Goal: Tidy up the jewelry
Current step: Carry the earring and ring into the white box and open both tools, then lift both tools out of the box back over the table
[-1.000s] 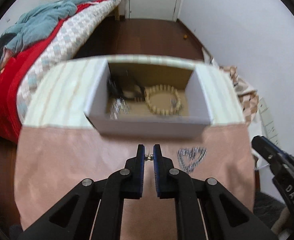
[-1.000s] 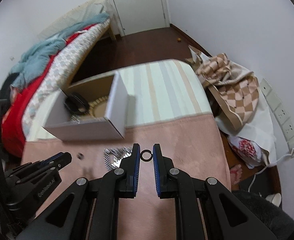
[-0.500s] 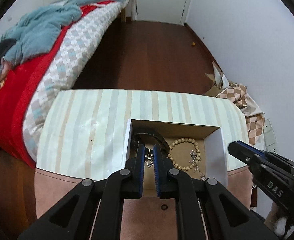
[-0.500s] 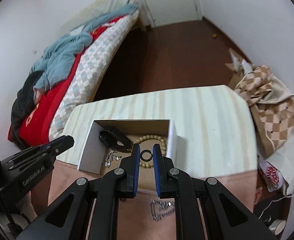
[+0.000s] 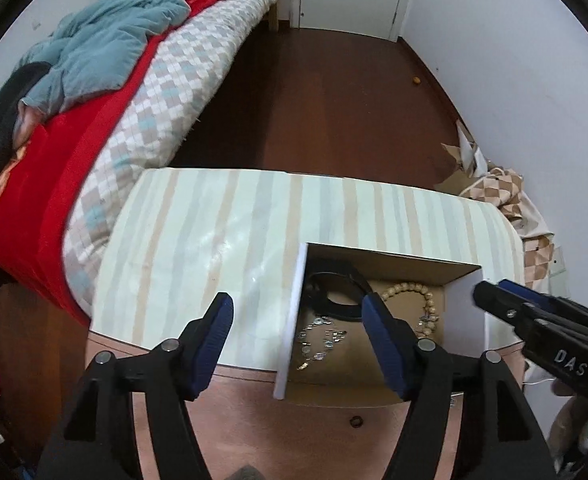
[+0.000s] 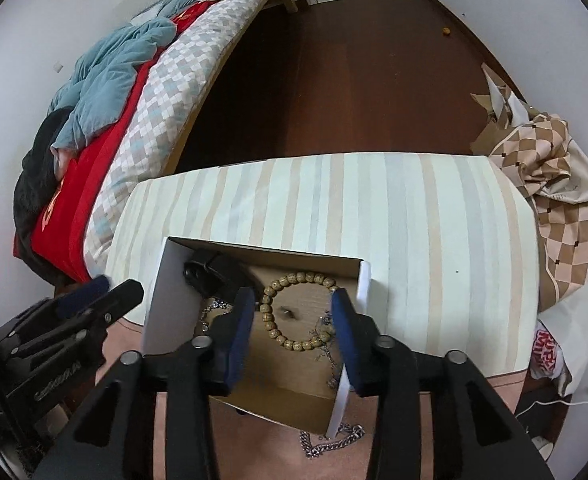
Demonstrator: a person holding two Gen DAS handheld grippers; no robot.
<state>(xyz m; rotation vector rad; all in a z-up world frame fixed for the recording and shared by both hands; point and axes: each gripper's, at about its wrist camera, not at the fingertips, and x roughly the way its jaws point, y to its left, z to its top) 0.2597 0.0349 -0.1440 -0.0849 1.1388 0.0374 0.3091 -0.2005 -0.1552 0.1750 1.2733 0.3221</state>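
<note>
Both my grippers hang over the open box (image 6: 156, 292), jaws just opened and empty. The steel chain (image 6: 330, 442) lies on the pink mat just near of the box, nearest my right gripper (image 6: 292, 322); my left gripper (image 5: 298, 324) straddles the box's left wall.

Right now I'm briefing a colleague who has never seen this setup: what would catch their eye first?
Likely the open cardboard box on the striped tabletop, holding a wooden bead bracelet, a black band and silvery chains. Both the right gripper and the left gripper hang open above it, jaws just opened, nothing between them. A silver chain lies on the pink mat before the box.
</note>
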